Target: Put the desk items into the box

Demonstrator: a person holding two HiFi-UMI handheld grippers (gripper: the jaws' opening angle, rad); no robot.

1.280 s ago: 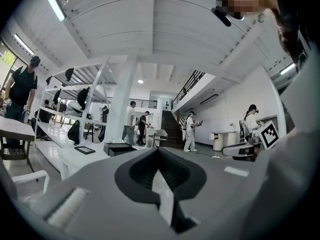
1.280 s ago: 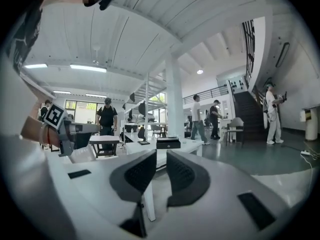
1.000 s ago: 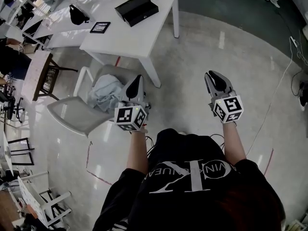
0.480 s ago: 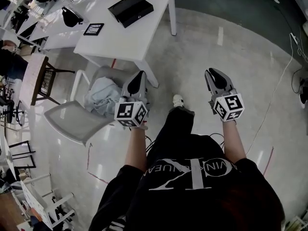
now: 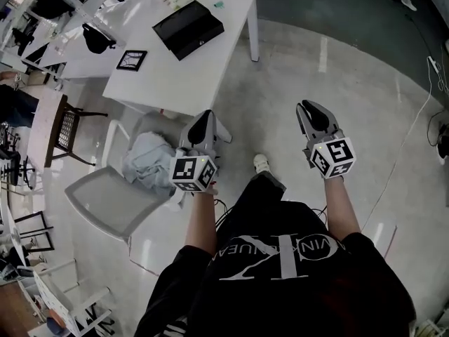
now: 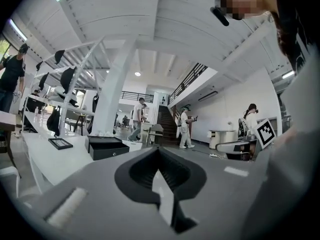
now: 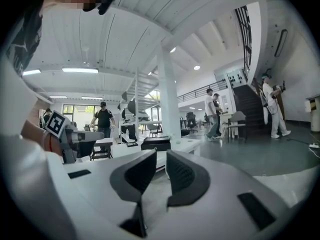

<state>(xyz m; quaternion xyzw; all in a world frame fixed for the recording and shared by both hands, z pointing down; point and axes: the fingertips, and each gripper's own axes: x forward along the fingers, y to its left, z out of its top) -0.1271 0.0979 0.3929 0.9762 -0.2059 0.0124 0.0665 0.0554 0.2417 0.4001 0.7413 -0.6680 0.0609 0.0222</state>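
Black T-shirt [image 5: 302,293], white lettering [image 5: 270,248], dark trousers [image 5: 256,194], white shoe [image 5: 261,163]

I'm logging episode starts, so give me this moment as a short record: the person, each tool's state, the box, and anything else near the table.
person: standing on the pale glossy floor, short of the table
left tool: jaws together, holding nothing
right tool: jaws slightly apart, holding nothing
box: black rectangular box on the white table
other item: small black-framed square on the tabletop, left of the box
chair: grey chair with a pale crumpled cloth on it
task: not begun
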